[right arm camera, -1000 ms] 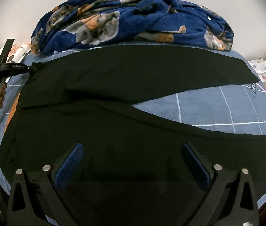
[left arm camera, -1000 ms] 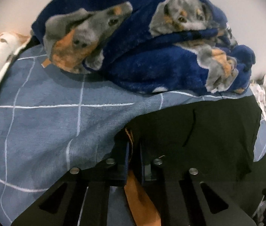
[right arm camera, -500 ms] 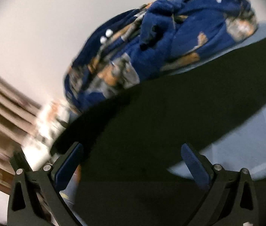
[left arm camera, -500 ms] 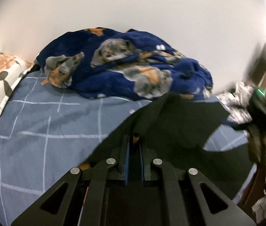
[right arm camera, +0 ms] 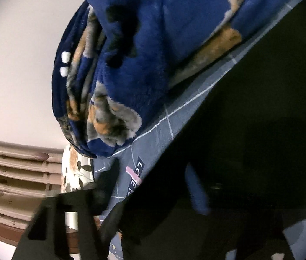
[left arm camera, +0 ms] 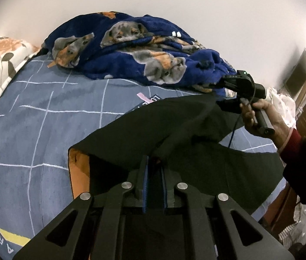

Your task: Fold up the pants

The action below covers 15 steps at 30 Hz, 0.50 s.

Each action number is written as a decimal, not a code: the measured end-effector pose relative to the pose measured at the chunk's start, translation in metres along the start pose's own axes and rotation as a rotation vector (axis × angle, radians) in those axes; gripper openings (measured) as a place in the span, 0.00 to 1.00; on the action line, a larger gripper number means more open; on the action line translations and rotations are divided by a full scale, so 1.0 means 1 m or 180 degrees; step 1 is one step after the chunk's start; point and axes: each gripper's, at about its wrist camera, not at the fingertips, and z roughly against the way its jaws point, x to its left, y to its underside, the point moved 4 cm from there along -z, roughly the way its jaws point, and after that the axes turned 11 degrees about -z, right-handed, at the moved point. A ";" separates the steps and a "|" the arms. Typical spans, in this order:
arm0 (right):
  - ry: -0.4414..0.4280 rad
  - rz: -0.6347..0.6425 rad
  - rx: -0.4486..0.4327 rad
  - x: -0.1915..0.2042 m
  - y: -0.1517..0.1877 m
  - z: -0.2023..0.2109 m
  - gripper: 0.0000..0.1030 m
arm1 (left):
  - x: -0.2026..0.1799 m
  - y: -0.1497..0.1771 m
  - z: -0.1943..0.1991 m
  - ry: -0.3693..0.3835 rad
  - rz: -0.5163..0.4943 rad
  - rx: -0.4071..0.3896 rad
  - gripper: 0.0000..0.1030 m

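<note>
covering the bed, a blue grid-lined sheet (left arm camera: pixel 33 117) carries a navy dog-print fleece blanket (left arm camera: pixel 131 52) by the white wall (left arm camera: pixel 174 4). left tongs (left arm camera: pixel 153 169) and right tongs (left arm camera: pixel 222 96) each pinch the black fabric pants (left arm camera: pixel 153 134), raised over the sheet.

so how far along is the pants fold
Early. Nothing is folded flat yet. In hand: the left tongs are shut on the black pants, and the right tongs hold up another part over the blue checked bedsheet, though their grip isn't clear. Left: lay one leg over the other, smooth, then fold lengthwise.
</note>
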 end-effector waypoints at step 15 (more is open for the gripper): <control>-0.0156 0.0435 -0.0365 -0.042 0.132 0.082 0.07 | 0.016 0.037 0.022 -0.0201 0.0034 0.0352 0.12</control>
